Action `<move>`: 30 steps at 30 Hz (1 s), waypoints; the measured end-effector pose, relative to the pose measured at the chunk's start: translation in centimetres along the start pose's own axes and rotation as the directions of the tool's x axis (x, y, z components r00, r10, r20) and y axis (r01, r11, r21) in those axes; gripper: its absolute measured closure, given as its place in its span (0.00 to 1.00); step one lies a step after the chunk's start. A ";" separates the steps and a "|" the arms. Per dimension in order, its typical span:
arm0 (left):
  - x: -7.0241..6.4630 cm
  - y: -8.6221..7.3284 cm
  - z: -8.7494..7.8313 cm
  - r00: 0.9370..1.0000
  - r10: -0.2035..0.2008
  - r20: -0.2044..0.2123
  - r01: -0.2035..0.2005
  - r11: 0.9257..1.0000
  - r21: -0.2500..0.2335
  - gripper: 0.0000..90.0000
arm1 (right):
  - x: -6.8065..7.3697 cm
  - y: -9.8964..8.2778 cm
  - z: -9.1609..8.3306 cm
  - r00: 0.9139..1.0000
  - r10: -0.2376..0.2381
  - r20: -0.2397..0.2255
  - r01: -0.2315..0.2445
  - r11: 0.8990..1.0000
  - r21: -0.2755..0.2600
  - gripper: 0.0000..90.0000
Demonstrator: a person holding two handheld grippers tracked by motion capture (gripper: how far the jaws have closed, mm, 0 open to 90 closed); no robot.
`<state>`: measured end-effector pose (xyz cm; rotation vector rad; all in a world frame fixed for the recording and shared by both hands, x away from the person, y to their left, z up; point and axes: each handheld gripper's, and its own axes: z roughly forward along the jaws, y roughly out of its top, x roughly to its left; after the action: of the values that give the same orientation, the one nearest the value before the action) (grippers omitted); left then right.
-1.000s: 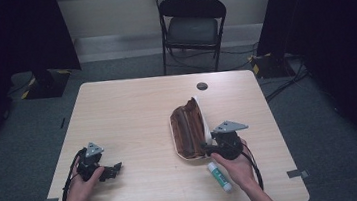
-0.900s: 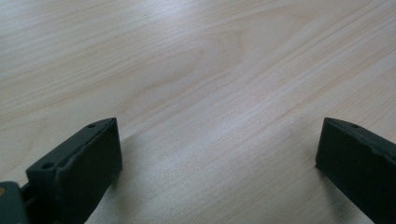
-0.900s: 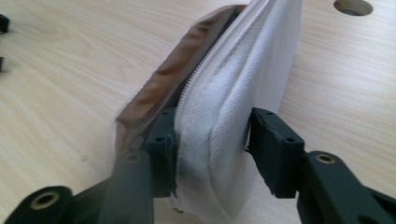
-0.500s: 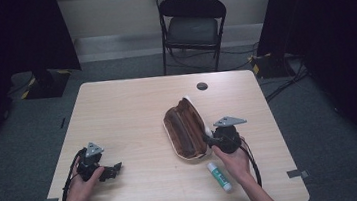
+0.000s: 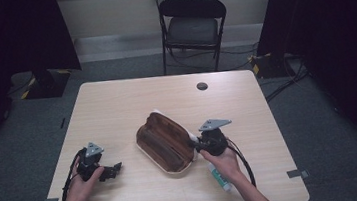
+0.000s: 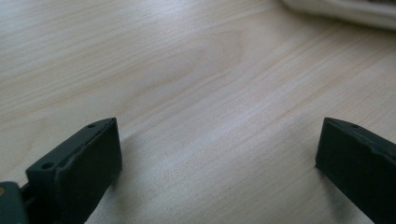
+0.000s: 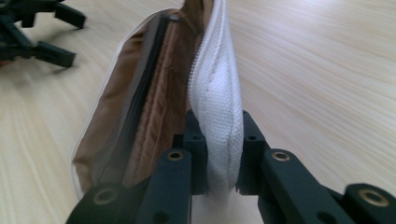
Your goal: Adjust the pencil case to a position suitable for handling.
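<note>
A brown pouch [image 5: 163, 142] with a white mesh outer side lies opened in the middle of the table [image 5: 117, 112]. My right gripper [image 5: 193, 144] is at its right rim. In the right gripper view the gripper [image 7: 217, 140] is shut on the pouch's white mesh wall [image 7: 215, 84], with the brown lining [image 7: 154, 107] to the left of it. My left gripper [image 5: 116, 168] rests on the table at the front left, apart from the pouch. Its jaws [image 6: 219, 140] stand wide open over bare wood, and the pouch's white edge [image 6: 345, 9] lies ahead of them.
A white and green tube [image 5: 221, 177] lies under my right hand near the front edge. A small black round cap [image 5: 202, 86] sits at the back of the table. A black folding chair [image 5: 194, 26] stands beyond the far edge.
The pouch has swung and shifted leftward, laying its brown inside more open, with the right gripper still holding its rim. The left gripper has not moved.
</note>
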<state>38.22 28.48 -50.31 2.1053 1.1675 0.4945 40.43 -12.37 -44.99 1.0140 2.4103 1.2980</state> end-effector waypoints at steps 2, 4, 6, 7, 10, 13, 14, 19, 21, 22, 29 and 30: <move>0.0 0.0 0.0 1.000 -0.003 0.002 0.003 1.000 -0.001 0.00 | 0.4 0.1 0.3 0.999 -0.027 -0.025 0.027 1.000 -0.004 0.87; 0.0 0.0 0.0 1.000 -0.002 0.004 0.002 1.000 -0.001 0.00 | 0.6 0.2 0.3 0.999 -0.023 -0.032 0.023 1.000 -0.005 0.83; 0.0 0.0 -0.1 1.000 -0.001 0.004 0.001 1.000 0.002 0.00 | 1.0 0.3 -0.1 1.000 -0.018 -0.010 0.018 1.000 -0.008 0.72; 0.0 0.0 -0.1 1.000 -0.001 0.004 0.001 1.000 0.002 0.00 | 1.0 0.3 -0.1 1.000 -0.018 -0.010 0.018 1.000 -0.008 0.72; 0.0 -0.1 0.0 1.000 -0.005 0.005 0.005 1.000 -0.001 0.00 | 1.3 -0.1 -0.7 1.000 -0.027 0.014 0.027 1.000 -0.007 0.67; 0.0 -0.1 0.0 1.000 -0.005 0.005 0.005 1.000 -0.001 0.00 | 1.4 -0.9 -1.3 0.999 -0.027 0.038 0.027 1.000 0.002 0.65; 0.0 -0.1 -0.1 1.000 -0.005 0.005 0.005 1.000 -0.001 0.00 | 1.4 -1.1 -1.4 0.998 -0.027 0.048 0.026 1.000 0.009 0.64; 0.0 -0.1 -0.1 1.000 -0.005 0.005 0.005 1.000 -0.001 0.00 | 0.9 -1.6 -1.7 0.997 -0.022 0.078 0.021 1.000 0.014 0.66; 0.0 -0.1 -0.1 1.000 -0.004 0.005 0.004 1.000 -0.001 0.00 | 0.4 -1.7 -1.7 0.996 -0.018 0.087 0.016 1.000 0.018 0.69; 0.0 -0.1 -0.1 1.000 -0.004 0.005 0.004 1.000 -0.001 0.00 | 0.4 -1.7 -1.7 0.996 -0.018 0.087 0.016 1.000 0.018 0.69; 0.0 -0.1 -0.1 1.000 -0.004 0.005 0.004 1.000 0.000 0.00 | 0.3 -1.8 -1.1 0.996 0.006 0.092 -0.009 0.999 0.037 0.65; 0.0 -0.1 -0.1 1.000 -0.004 0.005 0.004 1.000 -0.001 0.00 | 0.7 -2.0 -0.7 0.996 -0.005 0.094 0.000 0.999 0.054 0.64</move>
<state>38.12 28.48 -50.31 2.1023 1.1681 0.4878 38.69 -13.10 -46.08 1.0611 2.3870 1.1638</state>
